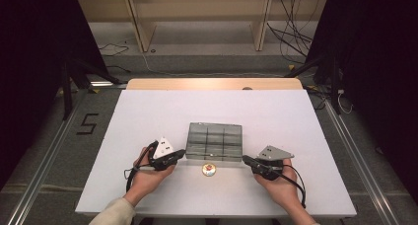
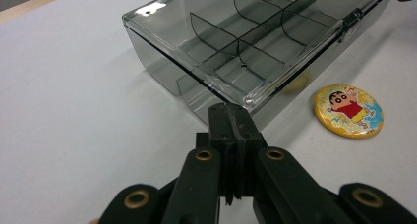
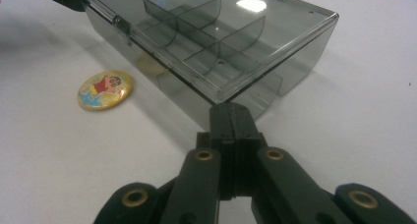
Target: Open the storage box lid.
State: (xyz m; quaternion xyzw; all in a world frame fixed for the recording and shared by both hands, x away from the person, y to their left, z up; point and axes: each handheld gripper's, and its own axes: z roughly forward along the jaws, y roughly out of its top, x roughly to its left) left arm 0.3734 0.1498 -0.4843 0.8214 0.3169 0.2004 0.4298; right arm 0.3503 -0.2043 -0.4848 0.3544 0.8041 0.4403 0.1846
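Though both claws press closed, the smoky box (image 1: 215, 141) blurs its dividers.

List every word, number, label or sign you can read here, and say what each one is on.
"5": a dark figure marked on the grey floor, left of the table.
The round badge carries a cartoon picture of a child, with no lettering I can read.
The smoky clear compartment box shows no label or text.
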